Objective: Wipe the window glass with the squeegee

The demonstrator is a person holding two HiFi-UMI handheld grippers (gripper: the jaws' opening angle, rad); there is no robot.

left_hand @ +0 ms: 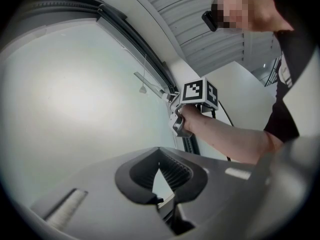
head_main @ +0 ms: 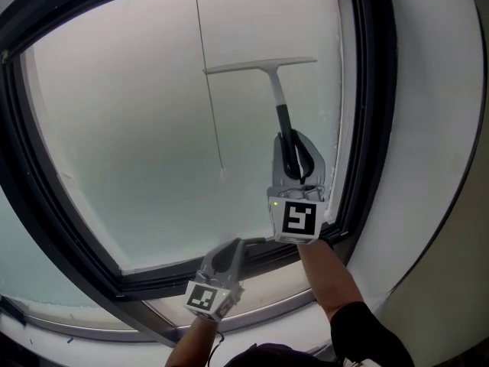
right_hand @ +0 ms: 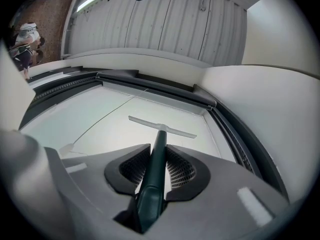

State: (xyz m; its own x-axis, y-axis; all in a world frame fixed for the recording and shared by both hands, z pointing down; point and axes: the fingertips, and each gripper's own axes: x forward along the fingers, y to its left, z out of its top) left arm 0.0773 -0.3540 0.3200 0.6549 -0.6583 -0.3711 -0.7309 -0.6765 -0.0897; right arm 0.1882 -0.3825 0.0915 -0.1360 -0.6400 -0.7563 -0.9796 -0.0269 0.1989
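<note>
A squeegee with a white blade and a dark green handle rests against the frosted window glass, its blade high on the pane's right half. My right gripper is shut on the handle, below the blade. Low at the pane's bottom edge, my left gripper hangs shut with nothing between its fingers. The left gripper view shows the glass and, beyond its jaws, the right hand with the right gripper's marker cube.
A dark window frame surrounds the pane. A thin pull cord hangs down the middle of the glass, ending at a small knob. A white wall stands to the right, and a pale sill lies below.
</note>
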